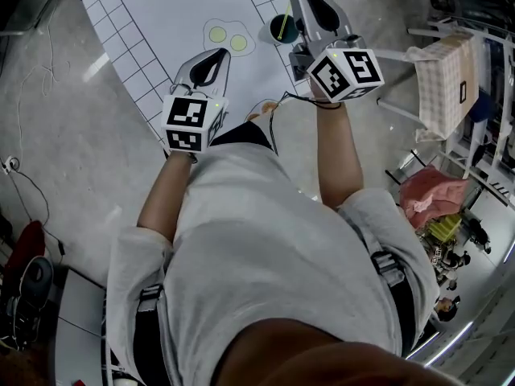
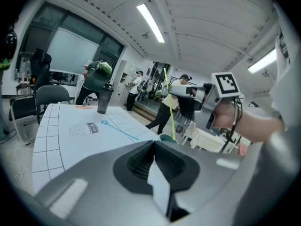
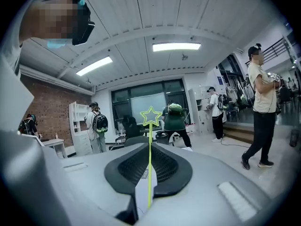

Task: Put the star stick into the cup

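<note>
Pinching the star stick [image 3: 150, 173] in my right gripper [image 3: 149, 146], I have the thin yellow-green rod caught right in the seam where my two fingers [image 3: 129, 166] meet, the ribbed pads closed tight on either side of it. It stands upright through the grip. Its outlined star rises clear above my fingertips, and the lower length runs down past them out of that gripper's own sight.

From my left gripper's view the same stick hangs straight down from the right gripper, and its bottom end meets the teal rim of the cup [image 2: 165, 137]. From the head view, the cup [image 1: 282, 27] sits on the white gridded table [image 1: 153, 30] just beside the right gripper's nose, and a green line shows inside its dark mouth. How deep the stick reaches I cannot tell.

My left gripper [image 2: 154, 143] is closed with nothing between its fingers. It is held over the near edge of the table, well apart from the cup.

Farther across the sheet lies a blue star wand [image 2: 120, 130], printed or real I cannot tell, and a dark tumbler [image 2: 104, 99] stands beyond it.
</note>
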{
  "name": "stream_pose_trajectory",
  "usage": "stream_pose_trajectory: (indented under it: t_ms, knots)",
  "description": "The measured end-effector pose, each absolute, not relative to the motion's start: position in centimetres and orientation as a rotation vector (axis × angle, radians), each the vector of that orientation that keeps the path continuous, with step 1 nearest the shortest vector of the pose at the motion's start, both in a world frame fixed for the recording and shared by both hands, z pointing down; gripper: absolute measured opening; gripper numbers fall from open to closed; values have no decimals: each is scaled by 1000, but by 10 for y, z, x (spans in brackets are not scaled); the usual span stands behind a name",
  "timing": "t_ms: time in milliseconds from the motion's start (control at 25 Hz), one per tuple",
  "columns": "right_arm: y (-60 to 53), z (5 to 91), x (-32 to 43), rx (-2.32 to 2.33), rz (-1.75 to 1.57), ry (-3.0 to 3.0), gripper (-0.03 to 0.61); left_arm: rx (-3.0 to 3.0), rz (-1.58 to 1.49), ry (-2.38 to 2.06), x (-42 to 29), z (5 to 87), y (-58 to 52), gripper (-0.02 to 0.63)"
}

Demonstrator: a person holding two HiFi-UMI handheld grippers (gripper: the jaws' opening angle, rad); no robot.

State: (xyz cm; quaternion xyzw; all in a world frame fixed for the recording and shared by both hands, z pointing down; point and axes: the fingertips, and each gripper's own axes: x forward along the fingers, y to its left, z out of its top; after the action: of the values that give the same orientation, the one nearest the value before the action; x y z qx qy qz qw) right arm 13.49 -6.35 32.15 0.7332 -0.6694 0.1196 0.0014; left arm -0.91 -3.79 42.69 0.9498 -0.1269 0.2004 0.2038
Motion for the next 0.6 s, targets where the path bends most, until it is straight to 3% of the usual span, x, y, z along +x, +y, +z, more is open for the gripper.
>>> stream_pose_trajectory:
  t_ms: [600]
  knots:
    - [-43, 388, 175, 2184, 415, -2170, 14, 2609, 658, -445, 31, 448, -12, 3]
